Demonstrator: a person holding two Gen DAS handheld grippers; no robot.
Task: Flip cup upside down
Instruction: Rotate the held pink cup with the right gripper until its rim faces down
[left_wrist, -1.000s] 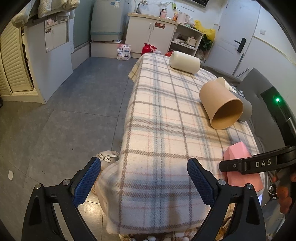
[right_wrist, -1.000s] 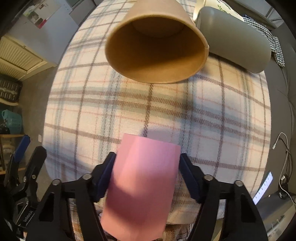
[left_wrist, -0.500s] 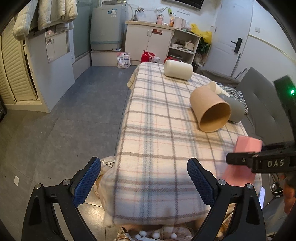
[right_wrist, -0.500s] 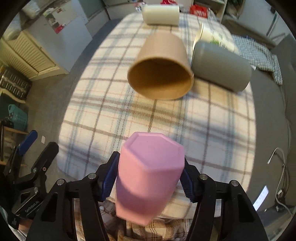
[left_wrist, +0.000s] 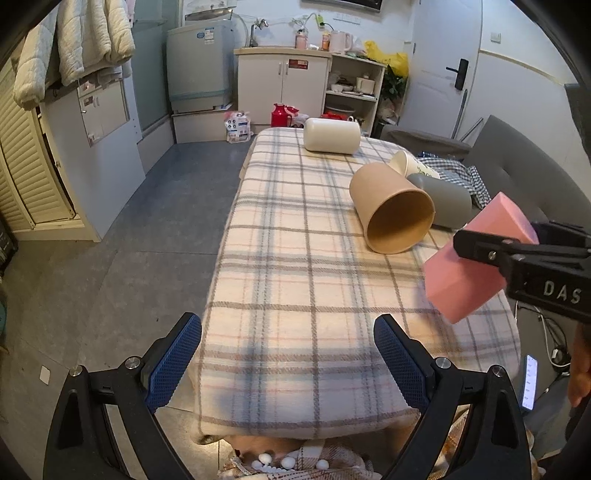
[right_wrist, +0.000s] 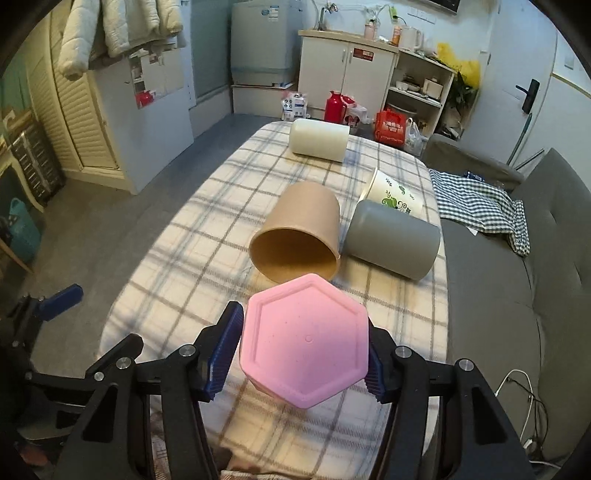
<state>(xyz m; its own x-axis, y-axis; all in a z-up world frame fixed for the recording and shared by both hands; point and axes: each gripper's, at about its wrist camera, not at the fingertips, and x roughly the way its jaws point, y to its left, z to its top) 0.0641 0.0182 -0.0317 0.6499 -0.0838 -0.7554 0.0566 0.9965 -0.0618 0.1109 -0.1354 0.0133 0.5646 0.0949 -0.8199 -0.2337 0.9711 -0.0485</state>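
My right gripper is shut on a pink hexagonal cup and holds it in the air above the near right part of the plaid table. The cup's flat hexagonal base faces the right wrist camera. In the left wrist view the pink cup hangs tilted at the right, clamped in the black right gripper. My left gripper is open and empty over the table's near edge.
A brown paper cup, a grey cup, a white patterned paper cup and a cream cup lie on their sides further along the table. A grey sofa runs along the right. Bare floor lies to the left.
My right gripper has lifted the pink cup off the table and turned it, so that its base now faces the camera. My left gripper has drawn back and stays open.
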